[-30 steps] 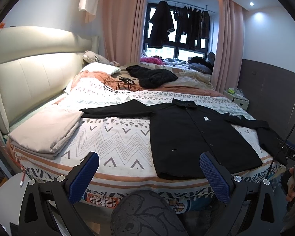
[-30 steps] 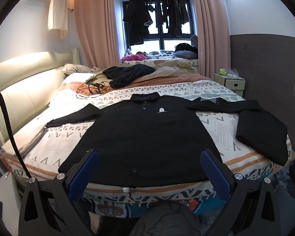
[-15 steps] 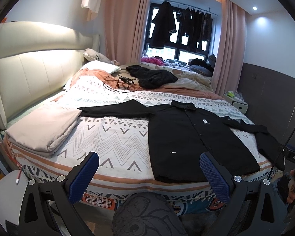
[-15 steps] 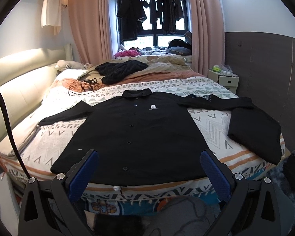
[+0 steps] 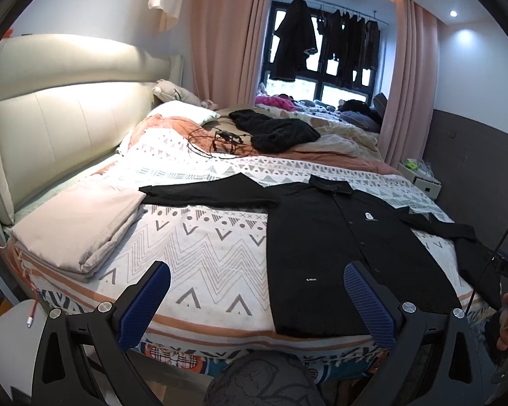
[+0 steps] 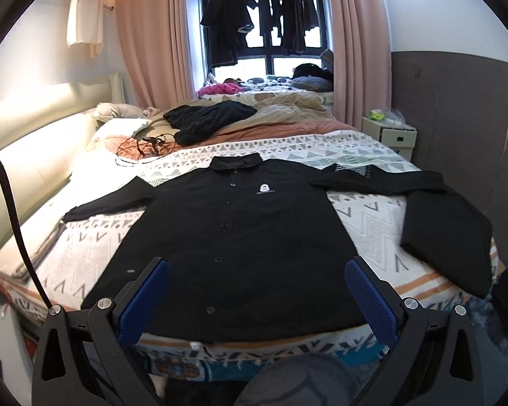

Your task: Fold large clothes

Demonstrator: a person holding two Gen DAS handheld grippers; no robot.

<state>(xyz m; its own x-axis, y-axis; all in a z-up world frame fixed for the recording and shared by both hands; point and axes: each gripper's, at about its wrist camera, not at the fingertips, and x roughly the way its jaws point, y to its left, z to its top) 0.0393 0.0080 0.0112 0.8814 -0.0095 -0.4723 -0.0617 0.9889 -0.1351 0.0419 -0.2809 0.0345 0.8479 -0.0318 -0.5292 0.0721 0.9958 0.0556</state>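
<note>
Left-wrist view, left to right: a padded headboard (image 5: 50, 108) fills the left of the frame, with a folded beige sheet (image 5: 78, 223) below it on the patterned bedspread (image 5: 203, 247); a tangle of cable (image 5: 220, 142) and a dark knitted garment (image 5: 274, 130) lie at upper centre, before a window (image 5: 325, 57) hung with dark clothes, and a white nightstand (image 5: 421, 179) stands at right. Nothing lies on the black shirt (image 5: 342, 247), which is spread flat, front up and buttoned, at centre right, collar toward the window, hem at the near bed edge, one sleeve reaching left to touch the sheet. The left gripper (image 5: 257, 308) sits at the bottom of the frame, its blue-padded jaws spread wide, holding nothing and touching no cloth. Right-wrist view: the shirt (image 6: 233, 247) fills the centre; its right-hand sleeve (image 6: 443, 223) bends at the elbow and drapes toward the bed's lower right corner. The right gripper (image 6: 257, 306) is likewise spread wide and empty at the bottom of the frame, in front of the hem.
</note>
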